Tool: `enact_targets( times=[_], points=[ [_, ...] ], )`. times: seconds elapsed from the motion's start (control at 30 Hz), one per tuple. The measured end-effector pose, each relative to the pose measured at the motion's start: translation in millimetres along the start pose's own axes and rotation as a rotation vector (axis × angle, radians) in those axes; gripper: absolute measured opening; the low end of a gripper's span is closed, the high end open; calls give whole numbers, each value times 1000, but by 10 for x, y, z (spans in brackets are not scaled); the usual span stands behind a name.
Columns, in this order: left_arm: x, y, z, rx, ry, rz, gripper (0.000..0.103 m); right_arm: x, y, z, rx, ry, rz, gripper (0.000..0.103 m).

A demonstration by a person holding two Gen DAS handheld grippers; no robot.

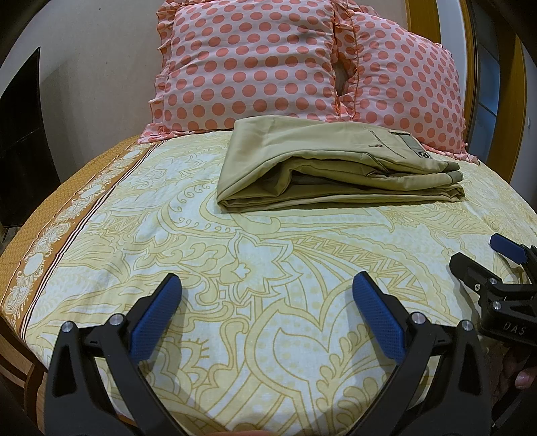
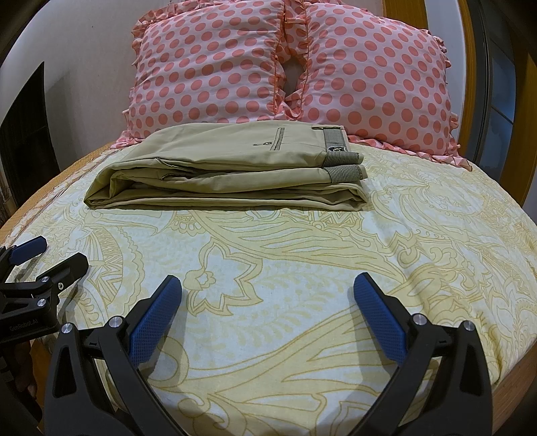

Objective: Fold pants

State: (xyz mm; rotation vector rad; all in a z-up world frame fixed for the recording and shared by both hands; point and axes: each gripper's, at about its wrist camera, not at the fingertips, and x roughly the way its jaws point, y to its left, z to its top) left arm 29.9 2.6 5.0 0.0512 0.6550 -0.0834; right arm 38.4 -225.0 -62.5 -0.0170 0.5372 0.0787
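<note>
Khaki pants (image 1: pixel 332 167) lie folded in a flat stack on the bed in front of the pillows, waistband to the right; they also show in the right wrist view (image 2: pixel 235 171). My left gripper (image 1: pixel 266 285) is open and empty, above the sheet well short of the pants. My right gripper (image 2: pixel 267 285) is open and empty, also short of the pants. The right gripper shows at the right edge of the left wrist view (image 1: pixel 483 255), the left gripper at the left edge of the right wrist view (image 2: pixel 50 255).
The bed has a cream and yellow patterned sheet (image 1: pixel 235 268) with an orange border on the left. Two pink polka-dot pillows (image 1: pixel 248 63) (image 1: pixel 402 90) lean at the head. A wooden frame (image 1: pixel 423 20) stands behind. A dark panel (image 1: pixel 23 134) is on the left.
</note>
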Motion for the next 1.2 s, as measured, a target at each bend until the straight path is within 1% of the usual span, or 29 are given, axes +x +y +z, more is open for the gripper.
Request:
enact_targets(
  times=[1.2],
  points=[
    [-2,0,13,0,-6,1,101,0,-1,-3,-1,-1,0,102]
  ],
)
